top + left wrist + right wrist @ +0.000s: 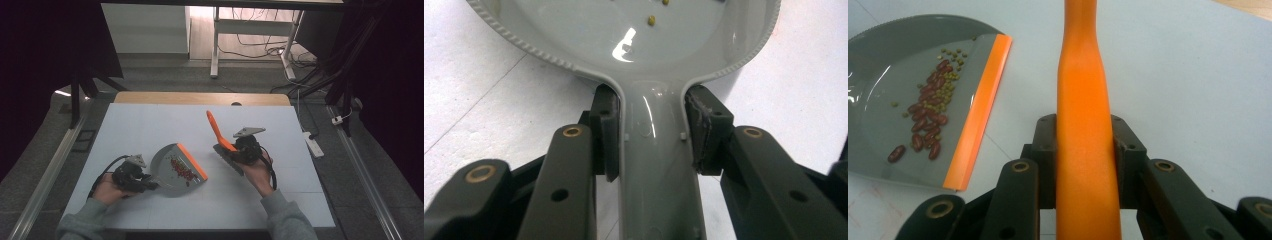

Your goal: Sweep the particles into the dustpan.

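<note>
Grey dustpan (175, 170) handle is clamped in your left gripper (142, 181); tilt it and the beans (182, 169) roll off its orange lip. Beyond, right of the dustpan, your right gripper (235, 150) is clamped on the orange brush (216, 129), which may twist

The dustpan (634, 30) runs off the left gripper view's top edge; the brush (1083, 115) handle's end leaves the right gripper view's top.

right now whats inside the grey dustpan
A pile of dark red beans mixed with small greenish ones lies in the dustpan, just behind its orange lip. What lies beneath the pile is covered.
</note>
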### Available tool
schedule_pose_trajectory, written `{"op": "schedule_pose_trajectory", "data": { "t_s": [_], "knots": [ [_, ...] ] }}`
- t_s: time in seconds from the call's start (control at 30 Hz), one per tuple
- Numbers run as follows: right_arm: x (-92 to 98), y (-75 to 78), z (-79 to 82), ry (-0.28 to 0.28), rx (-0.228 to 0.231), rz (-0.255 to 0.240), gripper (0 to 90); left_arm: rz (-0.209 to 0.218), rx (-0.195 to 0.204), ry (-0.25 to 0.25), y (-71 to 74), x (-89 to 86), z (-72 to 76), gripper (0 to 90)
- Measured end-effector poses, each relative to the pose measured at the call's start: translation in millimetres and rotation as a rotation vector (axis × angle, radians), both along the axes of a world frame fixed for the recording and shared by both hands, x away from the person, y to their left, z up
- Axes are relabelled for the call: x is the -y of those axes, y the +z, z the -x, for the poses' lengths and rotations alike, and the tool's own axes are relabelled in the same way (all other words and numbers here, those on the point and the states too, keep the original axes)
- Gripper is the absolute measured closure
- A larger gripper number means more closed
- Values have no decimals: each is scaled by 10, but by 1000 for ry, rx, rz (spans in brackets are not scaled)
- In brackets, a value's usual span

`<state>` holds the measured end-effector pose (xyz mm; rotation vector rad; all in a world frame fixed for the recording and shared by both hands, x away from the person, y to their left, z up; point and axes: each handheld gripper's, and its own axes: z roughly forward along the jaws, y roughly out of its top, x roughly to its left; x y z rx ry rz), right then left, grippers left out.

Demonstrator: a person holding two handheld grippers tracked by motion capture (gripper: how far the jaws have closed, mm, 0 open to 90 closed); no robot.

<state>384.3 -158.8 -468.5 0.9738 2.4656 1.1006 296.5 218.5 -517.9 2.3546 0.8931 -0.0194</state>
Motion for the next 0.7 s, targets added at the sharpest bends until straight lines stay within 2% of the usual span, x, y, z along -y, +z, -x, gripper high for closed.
{"op": "schedule_pose_trajectory", "data": {
  "t_s": [0.4, 0.7],
  "knots": [
    [134, -10, 127, 19, 17, -18, 705, 23, -1, 15, -31, -10, 20, 620],
    [240, -1, 199, 43, 31, -24, 705, 21, 24, 43, -13, -4, 49, 619]
  ]
}}
